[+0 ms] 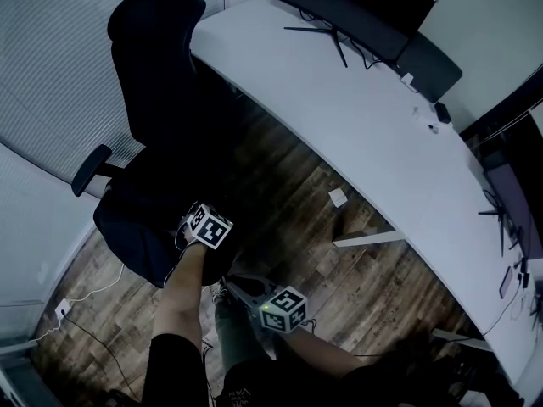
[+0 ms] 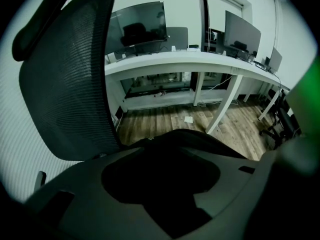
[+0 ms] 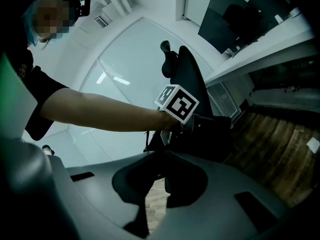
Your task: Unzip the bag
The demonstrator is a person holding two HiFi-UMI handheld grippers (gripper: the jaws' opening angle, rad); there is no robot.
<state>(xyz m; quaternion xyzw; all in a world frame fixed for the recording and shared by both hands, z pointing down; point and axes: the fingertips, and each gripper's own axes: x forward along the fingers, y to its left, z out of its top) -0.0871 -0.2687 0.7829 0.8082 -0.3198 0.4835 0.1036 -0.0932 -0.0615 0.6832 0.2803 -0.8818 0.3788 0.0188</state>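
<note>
A black bag (image 2: pixel 196 140) lies on the seat of a black office chair (image 1: pixel 157 66); in the head view it barely separates from the dark seat. My left gripper (image 1: pixel 204 212) reaches over the seat, right at the bag (image 3: pixel 218 134). Its jaws stand wide; darkness hides whether the pads touch the fabric. The right gripper view shows that left gripper (image 3: pixel 199 126) with its marker cube pushed against the bag. My right gripper (image 1: pixel 237 283) hangs lower, in front of the seat and apart from the bag. Its jaws look open, with only wooden floor between them. No zip shows.
A long white desk (image 1: pixel 373 134) curves along the right with monitors (image 1: pixel 356 7) at its far end. A desk leg (image 1: pixel 365 239) and a small white box (image 1: pixel 338 197) stand on the wooden floor. A white cable (image 1: pixel 93 293) runs to a plug at the left.
</note>
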